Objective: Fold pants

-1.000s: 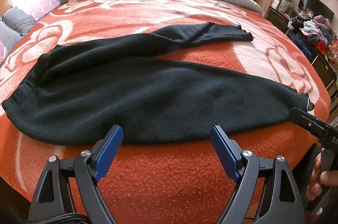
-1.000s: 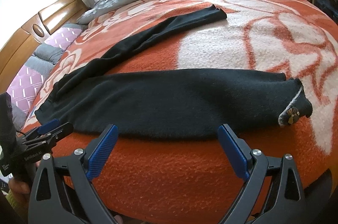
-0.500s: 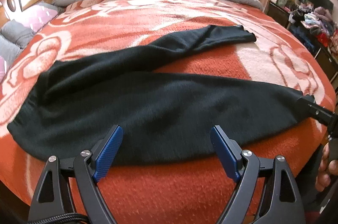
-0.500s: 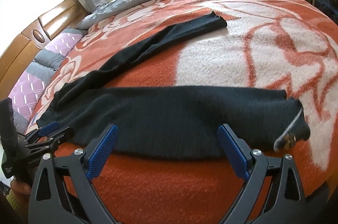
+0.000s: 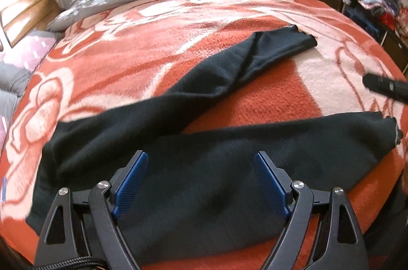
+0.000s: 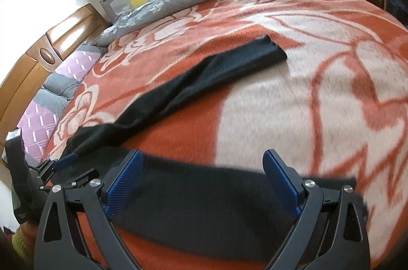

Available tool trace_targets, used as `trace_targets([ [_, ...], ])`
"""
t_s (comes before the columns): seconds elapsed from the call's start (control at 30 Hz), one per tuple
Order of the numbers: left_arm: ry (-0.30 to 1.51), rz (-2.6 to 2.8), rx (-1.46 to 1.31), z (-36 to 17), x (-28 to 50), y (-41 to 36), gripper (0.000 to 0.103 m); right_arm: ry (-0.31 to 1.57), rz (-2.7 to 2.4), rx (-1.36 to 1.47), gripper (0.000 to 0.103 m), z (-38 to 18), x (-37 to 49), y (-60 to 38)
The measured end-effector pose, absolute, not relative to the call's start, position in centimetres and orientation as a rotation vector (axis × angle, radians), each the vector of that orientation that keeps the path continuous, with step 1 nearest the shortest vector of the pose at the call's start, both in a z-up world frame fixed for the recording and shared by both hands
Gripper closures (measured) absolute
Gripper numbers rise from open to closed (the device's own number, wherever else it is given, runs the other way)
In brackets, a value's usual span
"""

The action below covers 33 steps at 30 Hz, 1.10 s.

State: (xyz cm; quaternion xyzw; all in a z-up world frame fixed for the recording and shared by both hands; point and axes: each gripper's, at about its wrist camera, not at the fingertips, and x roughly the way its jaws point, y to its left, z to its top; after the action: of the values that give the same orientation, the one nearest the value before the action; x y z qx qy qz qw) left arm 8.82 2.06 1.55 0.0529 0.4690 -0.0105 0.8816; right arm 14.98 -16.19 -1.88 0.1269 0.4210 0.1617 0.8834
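So the black pants [image 5: 204, 168] are laid out flat on the orange flowery blanket [image 5: 158, 45] on my bed, waistband off to my left and the two legs splayed in a V toward the right, near leg running along the edge closest to me and the far leg [image 6: 216, 71] angling away up the bed. That's why I've got one pair of tongs at each end: my left tongs [image 5: 201, 180] are hanging over the hip and thigh part, my right tongs [image 6: 201, 178] over the near leg toward its cuff. Both are spread wide with nothing between the blue pads [image 5: 131, 184], not touching the fabric as far as I can tell. My thinking is you want the leg grabbed at two spots so it travels as one straight piece instead of sagging in the middle. I'd guess the next move is dropping down to pinch the near edge and carrying it onto the far leg.
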Motion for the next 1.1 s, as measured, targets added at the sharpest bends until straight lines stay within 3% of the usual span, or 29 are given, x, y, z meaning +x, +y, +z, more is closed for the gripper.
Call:
trace_targets([
  [0.2, 1.009, -0.056, 0.178, 0.7, 12.7, 2.1, 0.018, 0.872, 0.32, 0.274, 0.017, -1.1, 20.1, -17.4],
  [0.67, 1.087, -0.121, 0.405, -3.1, 19.6, -0.3, 0.021, 0.913, 0.273, 0.272, 0.018, -2.5, 33.2, -21.6],
  [0.97, 1.154, -0.148, 0.344, -4.4, 21.7, 1.2, 0.05, 1.009, 0.217, 0.312, 0.031, -7.1, 40.9, -23.0],
  [1.03, 1.164, -0.17, 0.308, -4.1, 22.1, 1.8, 0.061, 1.034, 0.235, 0.322, 0.037, -8.1, 42.2, -22.7],
  [1.07, 1.164, -0.18, 0.3, -4.0, 22.0, 1.7, 0.065, 1.037, 0.244, 0.326, 0.042, -8.2, 42.6, -22.7],
  [1.1, 1.162, -0.197, 0.289, -3.8, 22.0, 1.8, 0.076, 1.043, 0.26, 0.333, 0.064, -8.6, 43.0, -22.6],
])
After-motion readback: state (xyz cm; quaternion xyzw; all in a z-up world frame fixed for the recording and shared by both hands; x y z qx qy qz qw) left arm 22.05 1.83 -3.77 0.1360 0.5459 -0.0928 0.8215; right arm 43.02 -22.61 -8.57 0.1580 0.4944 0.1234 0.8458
